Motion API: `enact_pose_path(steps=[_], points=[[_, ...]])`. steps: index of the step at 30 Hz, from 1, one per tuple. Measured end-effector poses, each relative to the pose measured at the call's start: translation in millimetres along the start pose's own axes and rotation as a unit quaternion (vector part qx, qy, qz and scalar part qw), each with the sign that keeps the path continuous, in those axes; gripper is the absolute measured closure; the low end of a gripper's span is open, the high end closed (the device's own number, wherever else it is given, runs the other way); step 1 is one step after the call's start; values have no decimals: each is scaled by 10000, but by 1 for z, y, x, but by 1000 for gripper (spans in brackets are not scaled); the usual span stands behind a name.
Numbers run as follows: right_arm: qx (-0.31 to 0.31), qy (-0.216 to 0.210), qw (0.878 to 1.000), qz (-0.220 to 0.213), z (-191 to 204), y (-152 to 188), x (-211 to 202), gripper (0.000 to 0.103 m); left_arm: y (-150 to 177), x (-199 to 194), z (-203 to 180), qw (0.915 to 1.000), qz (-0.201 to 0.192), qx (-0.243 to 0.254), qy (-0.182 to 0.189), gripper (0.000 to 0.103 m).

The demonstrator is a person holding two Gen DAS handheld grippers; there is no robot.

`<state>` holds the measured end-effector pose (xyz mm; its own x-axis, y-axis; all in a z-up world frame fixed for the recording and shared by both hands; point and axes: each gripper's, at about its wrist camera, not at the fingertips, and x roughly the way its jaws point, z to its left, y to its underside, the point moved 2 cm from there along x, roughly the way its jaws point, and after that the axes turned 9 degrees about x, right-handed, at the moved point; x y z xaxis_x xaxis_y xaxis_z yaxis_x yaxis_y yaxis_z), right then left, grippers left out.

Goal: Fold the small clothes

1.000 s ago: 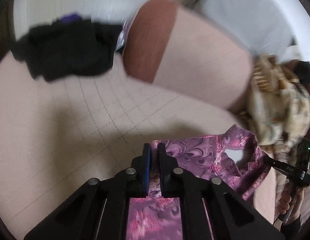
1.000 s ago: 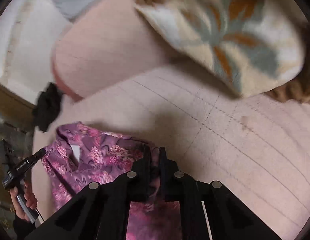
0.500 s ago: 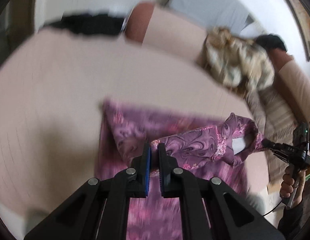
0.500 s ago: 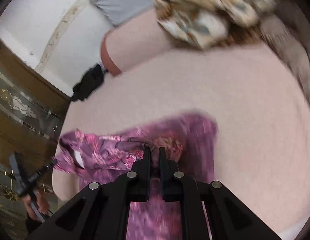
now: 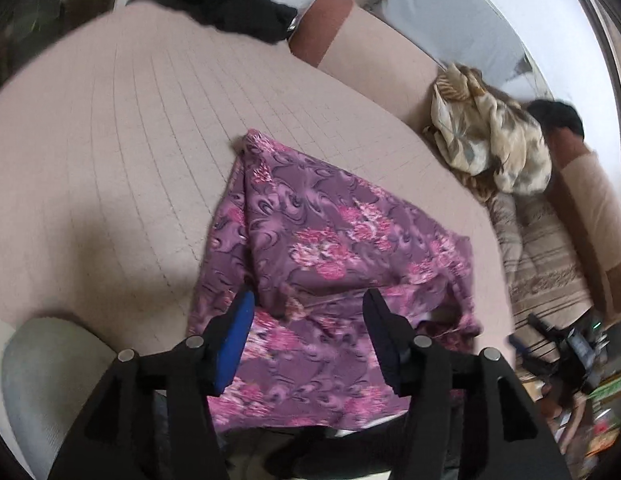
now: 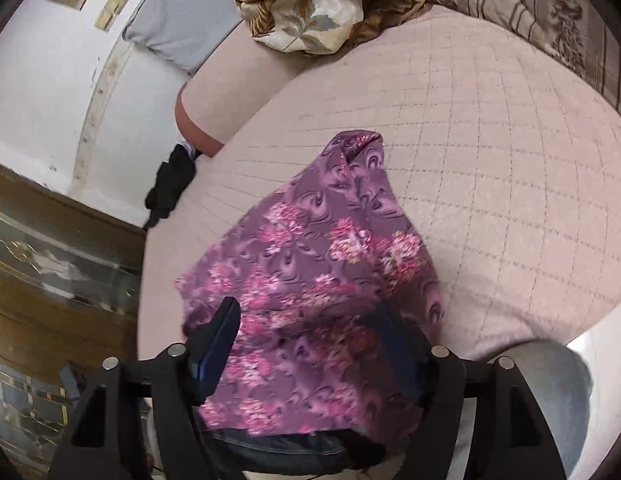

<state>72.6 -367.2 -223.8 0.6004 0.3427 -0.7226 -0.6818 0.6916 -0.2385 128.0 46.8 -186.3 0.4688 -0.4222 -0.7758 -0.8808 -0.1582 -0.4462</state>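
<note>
L tongs [image 5: 308, 306]: jaws apart, just been opening, nothing pinched; purple floral garment [image 5: 330, 248] lies under and ahead of them. R tongs [image 6: 306, 320]: wider, also just been opening, cloth beneath and between the jaws but pads not pressing it. Garment lies released on the pink quilted bed [image 5: 130, 140], near edge draped off the bed edge toward the tongs, far end running to a point.

Step in hand, my read: release after a fold. To do well: lift both tongs straight clear so pads don't drag the top layer, then check edges line up before next regrip.

L view only: black garment [image 5: 234, 12] far ahead-left, beige floral bundle [image 5: 490, 140] ahead-right. R view only: folded tip of garment w/ open hem, striped blanket [image 6: 550, 12] far ahead-right, wood-and-glass door [image 6: 50, 260] to the left.
</note>
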Motion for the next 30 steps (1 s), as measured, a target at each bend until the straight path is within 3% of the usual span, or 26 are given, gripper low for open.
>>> enact_pose_path(steps=[4,10,13,18,19,20,22,24,25,27,30], points=[[455,-46,9985,316,-3,1,22,23,1,27,10,9921,577,-981,524,42],[898,123,9925,818,-16,12,59,23,8,57,18,9821,965,-1491,630,42],[1209,71,9898,755,-26,3,61,23,5,66,19,9801,1014,-1621,543,42],[1142,241,9896,841,-20,-12,81,23,7,81,15,9813,1197,-1495,186,45],[1077,333,9894,919,-18,-12,88,31,8,81,14,9827,1193,-1418,72,52],[994,436,9895,955,-16,-12,93,53,9,80,14,9838,1194,-1338,-42,59],[777,750,9894,970,-15,-8,98,71,13,78,14,9854,1164,-1237,-123,67],[684,810,9909,834,-17,-6,95,81,15,76,16,9866,1134,-1148,-223,87],[618,837,9913,801,-18,-4,93,91,15,75,19,9870,1140,-1101,-256,96],[539,768,9923,803,-18,-3,88,95,9,62,22,9888,995,-1112,-97,96],[166,636,9955,677,-4,1,62,95,-7,17,18,9958,359,-833,144,97]])
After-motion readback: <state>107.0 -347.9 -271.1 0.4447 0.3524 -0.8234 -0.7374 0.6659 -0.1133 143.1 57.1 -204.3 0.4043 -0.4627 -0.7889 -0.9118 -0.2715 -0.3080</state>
